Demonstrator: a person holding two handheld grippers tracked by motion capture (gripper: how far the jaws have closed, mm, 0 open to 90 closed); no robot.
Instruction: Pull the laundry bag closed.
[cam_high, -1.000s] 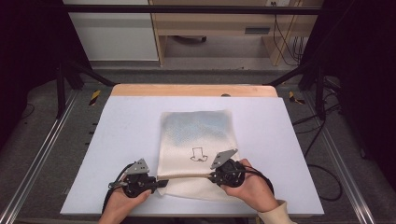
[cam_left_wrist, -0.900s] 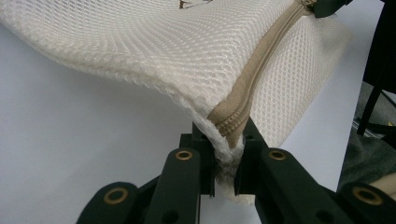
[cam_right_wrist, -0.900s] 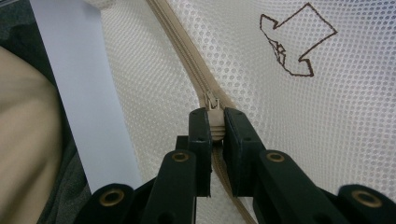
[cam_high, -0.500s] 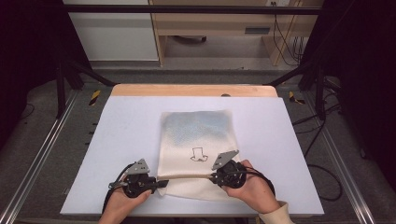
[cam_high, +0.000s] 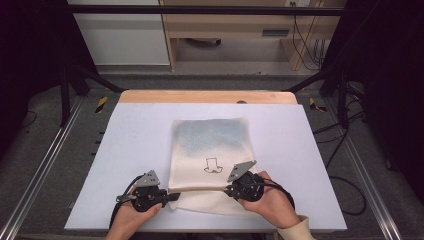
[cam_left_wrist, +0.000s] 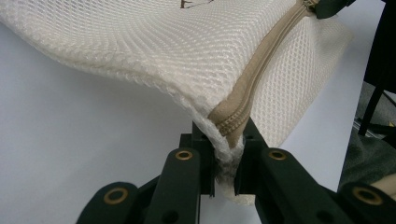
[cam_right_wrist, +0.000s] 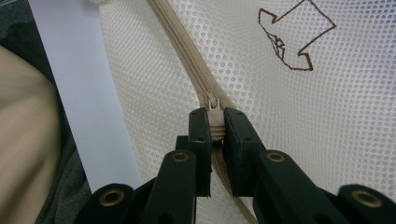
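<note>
- The mesh bag (cam_high: 210, 150) lies flat on the white table (cam_high: 130, 140), in the middle and a little toward the near edge; it is cream colour, and its far part looks blue-grey through the mesh.
- A small brown line drawing (cam_high: 213, 165) is on the top face of the bag, just beyond the zipper.
- The zipper (cam_left_wrist: 261, 70) runs across the bag near its near end, between the two grippers (its tape is beige, a bit darker than the mesh).
- The left gripper (cam_left_wrist: 224, 161) has its jaws clamped on the corner of the bag, at the end of the zipper, and the mesh edge is squeezed between the pads.
- The right gripper (cam_right_wrist: 215, 128) has its jaws pressed together on the zipper pull (cam_right_wrist: 212, 105).
- In the high view the left gripper (cam_high: 172, 196) is at the left edge of the bag and the right gripper (cam_high: 230, 189) is near the right edge; the bag is a little raised between them.
</note>
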